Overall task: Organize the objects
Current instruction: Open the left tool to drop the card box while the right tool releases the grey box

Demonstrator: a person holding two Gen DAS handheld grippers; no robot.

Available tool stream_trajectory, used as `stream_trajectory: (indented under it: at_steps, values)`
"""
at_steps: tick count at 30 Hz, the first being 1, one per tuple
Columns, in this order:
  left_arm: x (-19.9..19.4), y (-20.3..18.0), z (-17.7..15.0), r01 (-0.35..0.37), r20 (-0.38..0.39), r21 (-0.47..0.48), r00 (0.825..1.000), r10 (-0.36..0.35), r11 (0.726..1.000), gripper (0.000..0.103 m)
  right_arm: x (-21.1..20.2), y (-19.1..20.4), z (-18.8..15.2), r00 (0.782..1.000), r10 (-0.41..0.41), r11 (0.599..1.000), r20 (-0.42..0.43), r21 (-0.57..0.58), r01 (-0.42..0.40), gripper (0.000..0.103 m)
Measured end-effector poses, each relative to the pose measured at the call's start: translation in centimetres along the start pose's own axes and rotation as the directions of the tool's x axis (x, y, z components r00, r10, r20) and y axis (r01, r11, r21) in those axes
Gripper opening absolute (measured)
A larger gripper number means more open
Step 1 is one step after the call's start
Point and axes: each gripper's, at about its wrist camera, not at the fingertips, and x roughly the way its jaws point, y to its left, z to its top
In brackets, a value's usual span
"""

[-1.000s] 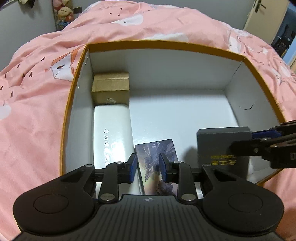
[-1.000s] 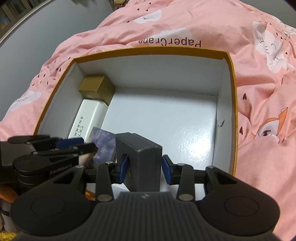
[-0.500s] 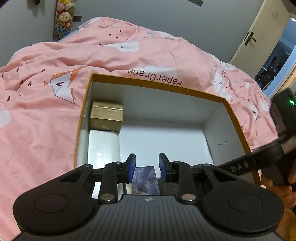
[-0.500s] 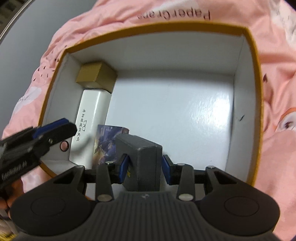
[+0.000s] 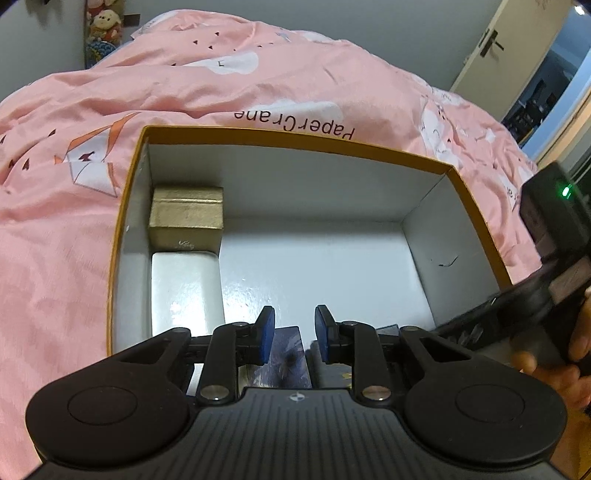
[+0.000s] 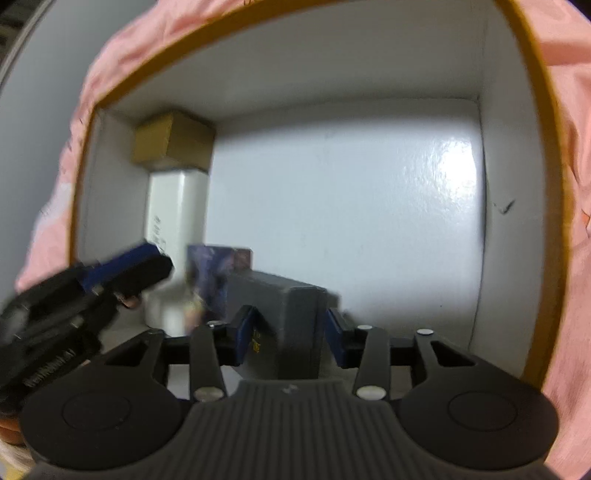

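Item: grey box — near edge of the storage box, beside the picture card. Your right gripper is opening around it; left gripper narrowing on nothing. Risk: lift away crooked and a pad tips it onto the card.

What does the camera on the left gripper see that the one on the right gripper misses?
Only the left view shows the door, the stuffed toy and the quilt's printed lettering. Only the right view shows the dark grey box clearly, standing between the right gripper as its jaws open. Both show the orange-rimmed box, the gold box, the white case and the picture card.
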Motion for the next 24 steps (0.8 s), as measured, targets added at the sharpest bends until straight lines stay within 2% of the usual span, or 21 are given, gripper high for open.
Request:
stream_trajectory:
  at_steps: [2,6,8,10,13,15,16,19,24]
  values:
    - [0.3,-0.2,0.2,-0.014,-0.016,0.017,1.000,0.015,1.000,0.028,0.5,0.5,-0.3,1.000,-0.017,0.999,-0.001,-0.039,0.017,0.056]
    - [1.5,-0.4,0.8,-0.031,-0.051,0.036,0.998,0.033,0.999,0.028,0.0,1.2,-0.5,0.999,-0.049,0.995,0.009,-0.090,0.049,0.055]
    - [2.2,-0.7,1.0,-0.034,-0.063,0.053,0.997,0.037,0.998,0.028,-0.8,1.3,-0.7,0.997,-0.066,0.991,0.042,-0.117,0.070,0.056]
    - [3.2,-0.8,1.3,-0.034,-0.087,0.059,0.995,0.039,0.998,0.028,-1.7,1.2,-0.5,0.994,-0.050,0.993,0.094,-0.104,0.059,0.056]
    - [4.8,-0.7,1.5,-0.039,-0.132,0.051,0.990,0.046,0.998,0.020,-2.2,0.4,0.0,0.987,-0.027,0.998,0.158,-0.051,0.035,0.049]
    - [5.2,-0.4,1.7,-0.031,-0.147,0.031,0.988,0.035,0.999,0.019,-2.0,-0.2,0.3,0.985,-0.024,0.999,0.172,-0.017,0.027,0.036]
    - [5.3,-0.4,1.9,-0.030,-0.153,0.030,0.988,0.034,0.999,0.019,-1.8,-0.4,0.3,0.984,-0.016,1.000,0.178,-0.006,0.017,0.035]
    - [6.4,-0.1,2.0,-0.066,-0.218,0.025,0.973,0.070,0.998,0.018,-1.6,-0.5,0.3,0.983,0.013,1.000,0.184,-0.007,-0.011,0.033]
    - [6.7,0.0,2.0,-0.065,-0.242,0.035,0.968,0.071,0.997,0.018,-1.3,-0.2,0.4,0.986,0.008,0.999,0.165,-0.041,-0.002,0.033]
